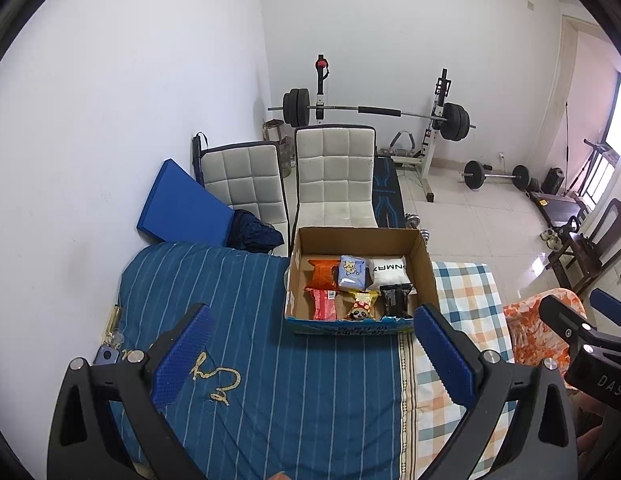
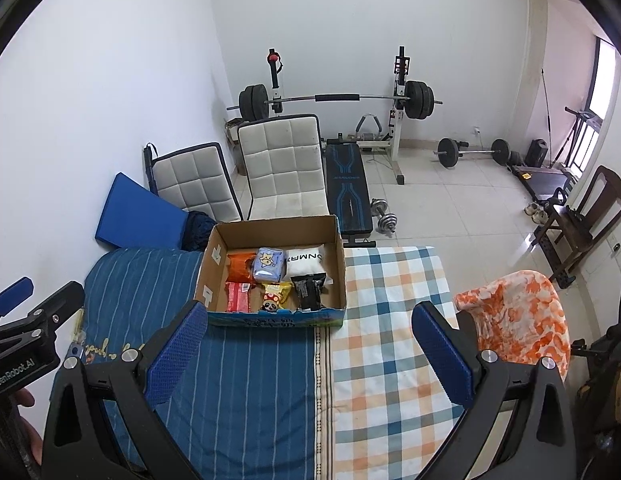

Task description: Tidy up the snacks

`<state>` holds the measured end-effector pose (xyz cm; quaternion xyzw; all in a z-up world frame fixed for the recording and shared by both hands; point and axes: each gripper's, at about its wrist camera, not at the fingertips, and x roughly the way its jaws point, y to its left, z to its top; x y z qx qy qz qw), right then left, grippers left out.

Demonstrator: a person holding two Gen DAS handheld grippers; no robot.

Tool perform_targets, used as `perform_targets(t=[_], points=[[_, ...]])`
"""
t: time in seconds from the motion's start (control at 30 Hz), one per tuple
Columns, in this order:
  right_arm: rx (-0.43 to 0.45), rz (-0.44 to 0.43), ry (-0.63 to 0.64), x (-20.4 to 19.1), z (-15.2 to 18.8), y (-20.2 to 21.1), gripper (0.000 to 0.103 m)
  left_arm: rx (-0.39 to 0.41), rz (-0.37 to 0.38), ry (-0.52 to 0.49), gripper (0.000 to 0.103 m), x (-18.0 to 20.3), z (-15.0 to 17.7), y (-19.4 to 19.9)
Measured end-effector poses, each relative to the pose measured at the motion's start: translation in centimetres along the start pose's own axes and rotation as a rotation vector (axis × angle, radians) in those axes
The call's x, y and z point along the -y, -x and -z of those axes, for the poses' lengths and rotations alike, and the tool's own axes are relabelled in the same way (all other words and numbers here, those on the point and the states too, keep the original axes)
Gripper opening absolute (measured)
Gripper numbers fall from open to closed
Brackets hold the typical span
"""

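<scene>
A cardboard box (image 1: pixel 424 268) (image 2: pixel 338 264) sits on the bed and holds several snack packs: an orange bag (image 1: pixel 322 274) (image 2: pixel 240 266), a light blue pack (image 1: pixel 351 274) (image 2: pixel 266 266), a white pack (image 1: pixel 388 272) (image 2: pixel 304 262), a red pack (image 1: pixel 324 304) (image 2: pixel 237 298), a yellow cartoon pack (image 1: pixel 360 304) (image 2: pixel 274 294) and a black pack (image 1: pixel 394 299) (image 2: pixel 308 290). My left gripper (image 1: pixel 310 352) hovers open in front of the box with nothing in it. My right gripper (image 2: pixel 310 348) is open too, lower right of the box, holding nothing.
The bed has a blue striped sheet (image 1: pixel 270 380) (image 2: pixel 246 380) and a checked cover (image 1: pixel 466 304) (image 2: pixel 390 320). An orange patterned cloth (image 2: pixel 518 316) lies at the right. Two white chairs (image 1: pixel 334 176), a blue pad (image 1: pixel 178 208) and a barbell rack (image 1: pixel 374 112) stand behind.
</scene>
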<state>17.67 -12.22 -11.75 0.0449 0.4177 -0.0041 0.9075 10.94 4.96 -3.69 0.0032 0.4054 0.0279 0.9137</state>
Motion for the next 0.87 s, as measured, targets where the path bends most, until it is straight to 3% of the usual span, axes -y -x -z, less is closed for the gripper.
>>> perform_targets(t=[0.87], points=[[0.003,0.003,0.007,-0.21,0.14,0.24,0.103,0.003,-0.012,0.001,0.103,0.56,-0.07,0.62]])
